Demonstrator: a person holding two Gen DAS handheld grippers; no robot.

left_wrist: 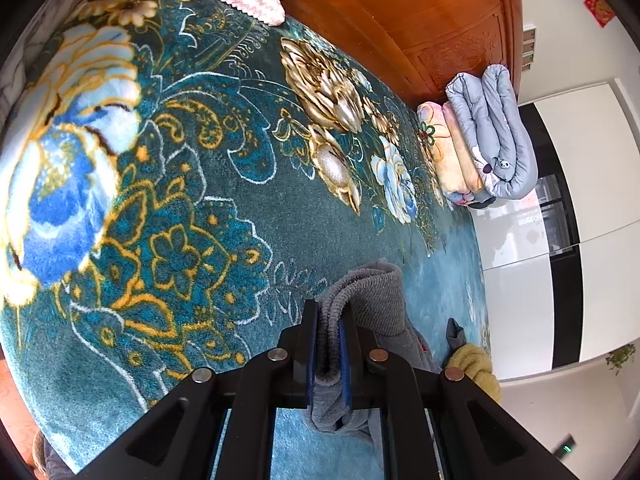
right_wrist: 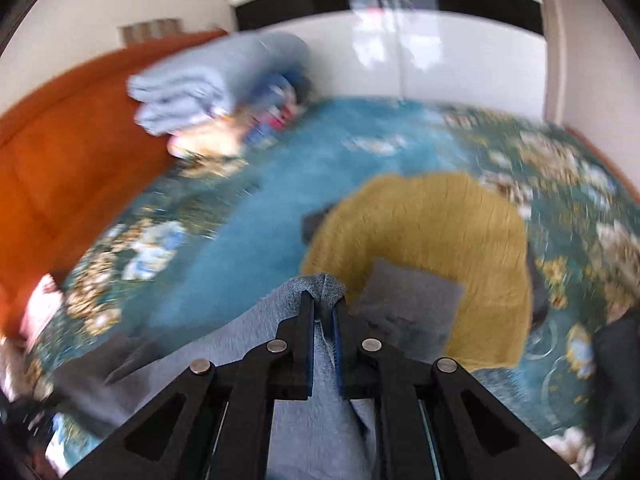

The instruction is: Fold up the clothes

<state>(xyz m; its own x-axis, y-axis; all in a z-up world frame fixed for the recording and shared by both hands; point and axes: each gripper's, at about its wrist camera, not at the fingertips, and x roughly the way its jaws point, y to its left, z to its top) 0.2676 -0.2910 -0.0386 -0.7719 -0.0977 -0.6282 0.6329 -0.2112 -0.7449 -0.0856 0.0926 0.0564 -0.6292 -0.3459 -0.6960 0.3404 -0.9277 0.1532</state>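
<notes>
- The left gripper (left_wrist: 329, 320) is clamped on a bunched, ribbed edge of a grey garment (left_wrist: 372, 300), held above the floral teal blanket (left_wrist: 200, 184).
- The right gripper (right_wrist: 323, 312) pinches a fold of grey-blue fabric (right_wrist: 260, 344); its view is blurred, so whether this is the same garment cannot be told.
- A mustard-yellow knit (right_wrist: 432, 216) lies crumpled on the blanket just ahead, apparently unfolded.
- Folded quilts (left_wrist: 484, 128) are stacked by the wooden headboard (left_wrist: 432, 20).
- Judgement: the fold is early; the held garment is not yet flat, and the yellow one remains.
</notes>
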